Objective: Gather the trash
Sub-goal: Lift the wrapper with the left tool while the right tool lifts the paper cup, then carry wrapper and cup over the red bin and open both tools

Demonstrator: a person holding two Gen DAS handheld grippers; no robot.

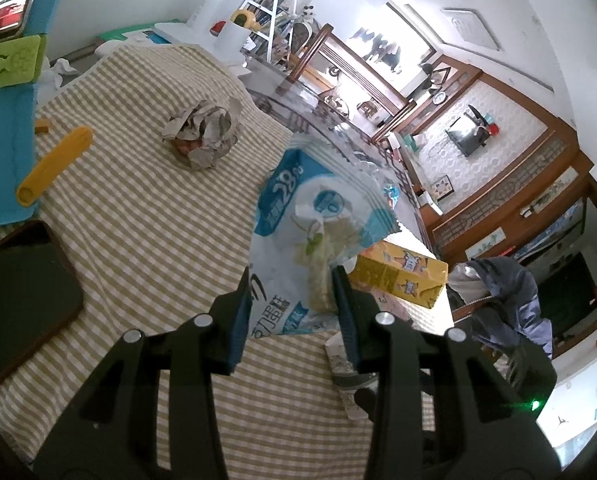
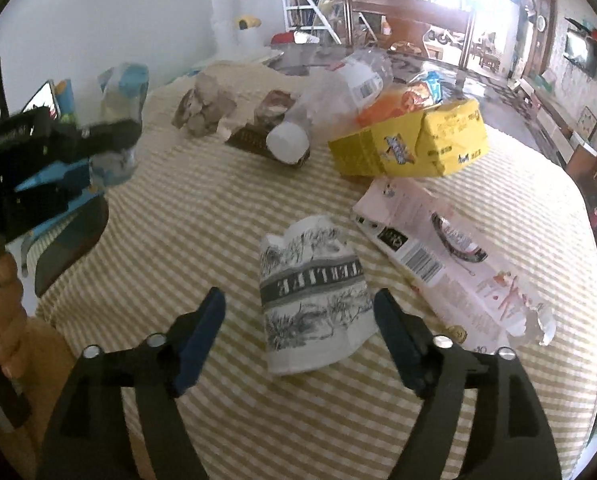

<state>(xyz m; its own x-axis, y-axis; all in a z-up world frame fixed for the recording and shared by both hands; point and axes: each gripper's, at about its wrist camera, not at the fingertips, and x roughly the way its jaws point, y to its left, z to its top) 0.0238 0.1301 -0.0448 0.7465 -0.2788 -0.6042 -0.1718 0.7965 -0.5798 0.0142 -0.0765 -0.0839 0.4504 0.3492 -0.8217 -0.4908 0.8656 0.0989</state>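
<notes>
While left claw (image 1: 292, 280) grips blue-white wrapper (image 1: 318, 216) lifted off counter (image 2: 218, 216), right claw (image 2: 298, 312) gapes wide over crushed paper cup (image 2: 314, 292); cup lies flat on counter, long axis pointing away from claw.

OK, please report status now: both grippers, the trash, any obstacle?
Left gripper shut on blue-white wrapper, held up. Right gripper open, crushed paper cup between its fingers, not gripped. Pink carton close beside cup.

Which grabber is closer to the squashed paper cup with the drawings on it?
Right. The right gripper hangs just over the paper cup, open jaws either side. The left gripper is off to the side, holding a blue-and-white wrapper.
</notes>
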